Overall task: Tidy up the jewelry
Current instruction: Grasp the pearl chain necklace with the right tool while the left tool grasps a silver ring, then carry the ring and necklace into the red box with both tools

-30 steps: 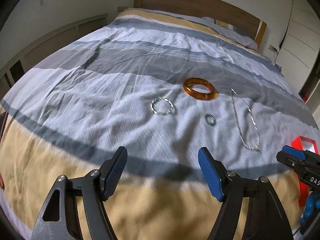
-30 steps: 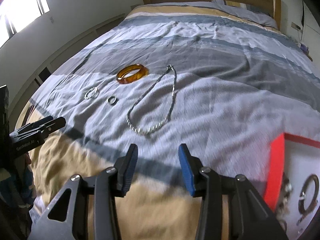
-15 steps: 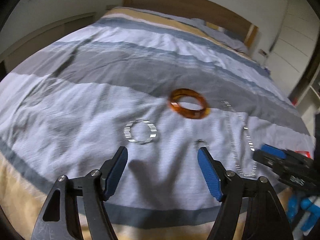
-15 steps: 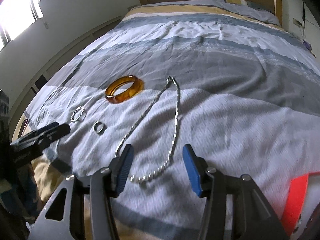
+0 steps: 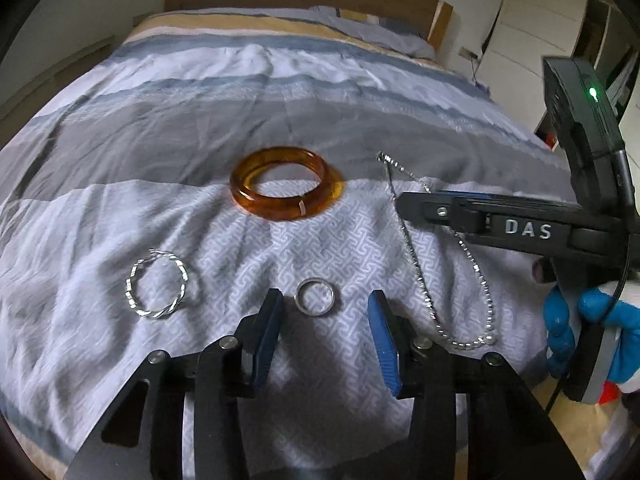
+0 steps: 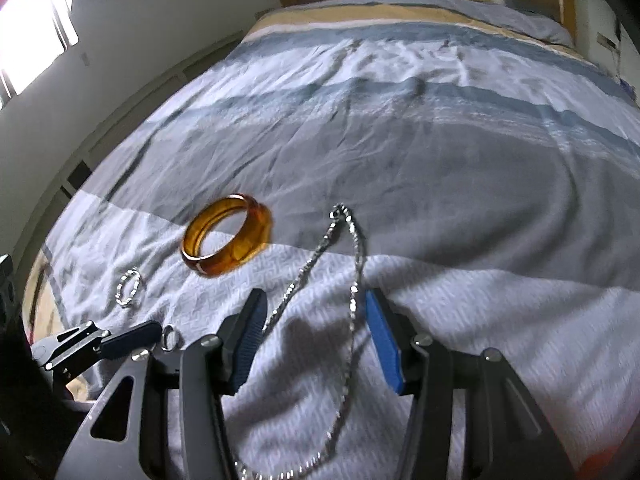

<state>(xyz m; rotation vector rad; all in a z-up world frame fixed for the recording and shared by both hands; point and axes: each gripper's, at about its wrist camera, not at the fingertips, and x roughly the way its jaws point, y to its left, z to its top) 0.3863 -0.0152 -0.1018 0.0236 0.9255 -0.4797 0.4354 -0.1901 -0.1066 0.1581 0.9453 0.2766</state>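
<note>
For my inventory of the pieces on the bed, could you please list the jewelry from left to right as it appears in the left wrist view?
Twisted silver bracelet → amber bangle → small silver ring → silver chain necklace.

Two close downward views, shared bedspread (image 5: 168, 152)
</note>
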